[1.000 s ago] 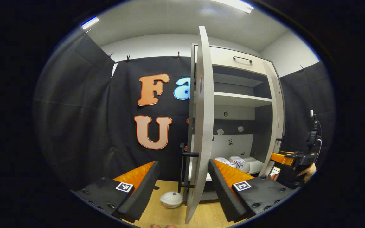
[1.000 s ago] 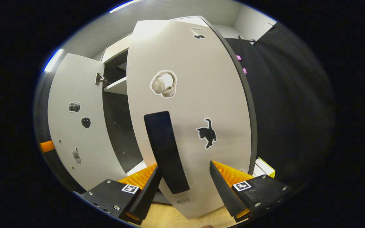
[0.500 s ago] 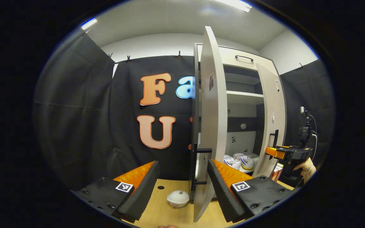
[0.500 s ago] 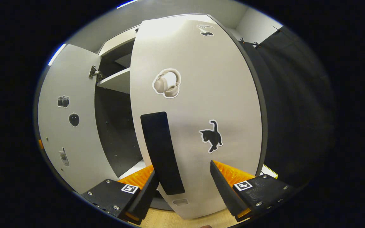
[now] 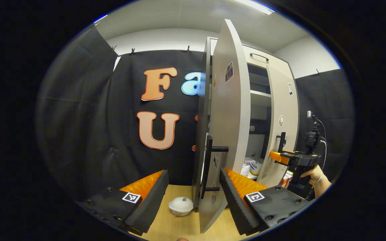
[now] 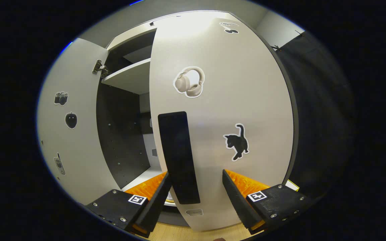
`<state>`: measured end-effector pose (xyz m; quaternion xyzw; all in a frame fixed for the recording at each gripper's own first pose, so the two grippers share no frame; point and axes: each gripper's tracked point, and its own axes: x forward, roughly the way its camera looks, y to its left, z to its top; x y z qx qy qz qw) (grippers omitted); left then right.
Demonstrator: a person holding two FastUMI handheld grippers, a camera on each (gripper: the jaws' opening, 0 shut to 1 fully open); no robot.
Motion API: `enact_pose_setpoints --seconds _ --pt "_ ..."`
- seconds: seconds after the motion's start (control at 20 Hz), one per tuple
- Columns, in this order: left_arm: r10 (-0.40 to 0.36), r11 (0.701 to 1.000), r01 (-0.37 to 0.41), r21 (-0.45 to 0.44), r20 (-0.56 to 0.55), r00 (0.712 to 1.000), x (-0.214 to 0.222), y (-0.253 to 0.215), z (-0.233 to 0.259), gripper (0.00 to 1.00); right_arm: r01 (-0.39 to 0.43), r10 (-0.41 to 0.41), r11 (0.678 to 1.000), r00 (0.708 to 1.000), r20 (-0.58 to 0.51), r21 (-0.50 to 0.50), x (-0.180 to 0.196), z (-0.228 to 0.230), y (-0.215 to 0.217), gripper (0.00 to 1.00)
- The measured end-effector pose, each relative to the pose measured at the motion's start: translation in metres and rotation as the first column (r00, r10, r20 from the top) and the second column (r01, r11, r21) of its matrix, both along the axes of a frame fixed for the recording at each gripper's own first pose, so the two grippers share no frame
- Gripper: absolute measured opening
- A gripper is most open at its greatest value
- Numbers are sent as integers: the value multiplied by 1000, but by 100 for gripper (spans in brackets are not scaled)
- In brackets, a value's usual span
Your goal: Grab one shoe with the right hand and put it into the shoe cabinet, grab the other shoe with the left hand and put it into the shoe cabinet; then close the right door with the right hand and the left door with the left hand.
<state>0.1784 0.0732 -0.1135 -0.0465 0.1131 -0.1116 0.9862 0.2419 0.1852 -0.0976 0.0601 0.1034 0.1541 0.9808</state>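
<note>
Shoes (image 5: 253, 166) on the bottom shelf of the cabinet (image 5: 258, 65), at 4 o'clock in the left gripper view.

Left tool (image 5: 193, 195) wide, straddling the left door (image 5: 228, 134) edge beside its handle (image 5: 209, 164).

Right tool (image 6: 194, 197) wide, around the right door (image 6: 230, 110) handle (image 6: 179, 157).

Risk: both doors swinging together could clash at the meeting edges, or a tool catch on a handle.

Contact of fingers with the doors unclear; shoes mostly hidden.
</note>
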Motion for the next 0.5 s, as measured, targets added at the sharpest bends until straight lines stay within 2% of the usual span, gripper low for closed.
enact_pose_setpoints --seconds 0.25,0.5 --pt "-28 997 25 -75 -33 999 4 -7 -6 96 26 -27 999 998 51 19 -7 31 -12 94" --pt "-97 994 96 -48 -15 995 3 -40 -4 96 29 -31 999 993 112 18 -34 63 -33 95"
